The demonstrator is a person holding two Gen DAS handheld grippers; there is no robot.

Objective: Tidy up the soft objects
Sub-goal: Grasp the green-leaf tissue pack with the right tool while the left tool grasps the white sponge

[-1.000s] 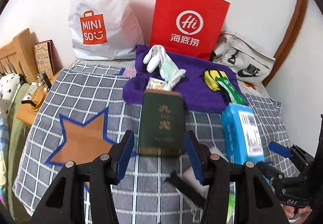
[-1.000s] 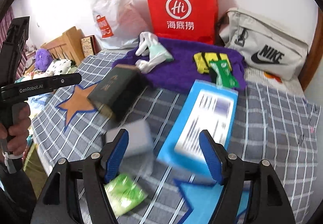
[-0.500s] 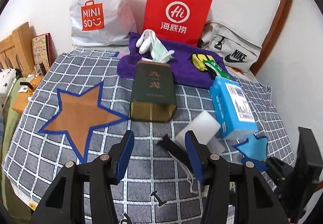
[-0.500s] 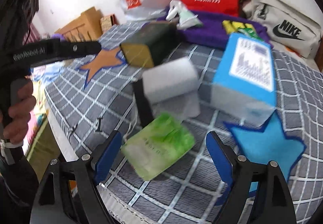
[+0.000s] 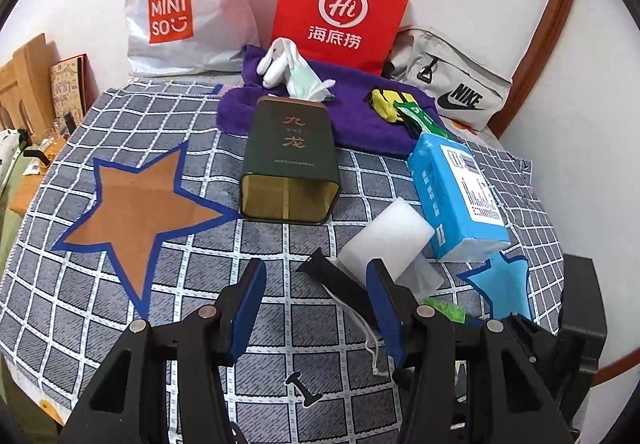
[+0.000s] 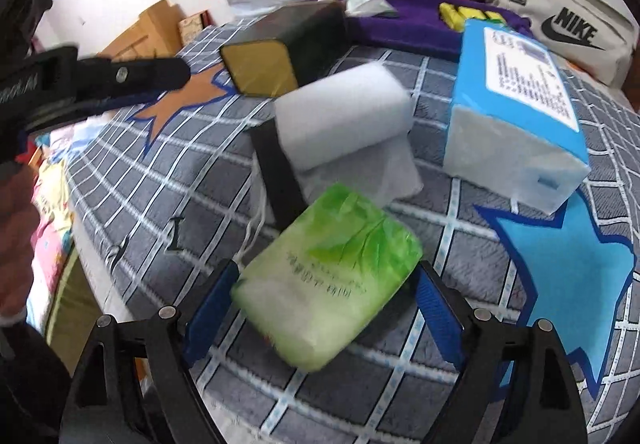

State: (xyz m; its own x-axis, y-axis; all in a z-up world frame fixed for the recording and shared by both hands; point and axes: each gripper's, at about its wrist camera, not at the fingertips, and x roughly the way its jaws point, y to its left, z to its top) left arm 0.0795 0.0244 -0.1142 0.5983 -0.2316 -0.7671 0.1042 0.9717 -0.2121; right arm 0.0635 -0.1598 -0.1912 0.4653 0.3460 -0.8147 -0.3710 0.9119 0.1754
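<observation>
My right gripper (image 6: 324,304) hangs low over the checked bedspread (image 6: 160,204), jaws wide, with a green tissue pack (image 6: 328,280) lying between its blue pads; I see no squeeze on the pack. Just beyond it lie a white foam block (image 6: 344,116) and a blue tissue box (image 6: 516,92). My left gripper (image 5: 316,304) is open and holds nothing; a black strap (image 5: 336,280) with a white string lies ahead of its fingers. The foam block (image 5: 384,240) sits ahead of its right finger. A white plush rabbit (image 5: 280,60) rests on a purple towel (image 5: 360,120).
A dark green tin (image 5: 288,160) lies on its side mid-bed. Brown star (image 5: 140,204) and blue star (image 5: 504,280) patches mark the cloth. A red paper bag (image 5: 344,8), a white plastic bag (image 5: 180,4) and a grey Nike bag (image 5: 452,88) line the wall.
Both grippers have sunk toward the bedspread. The right gripper's jaws have widened and come around the green tissue pack. The tin now lies farther ahead of the left fingers.
</observation>
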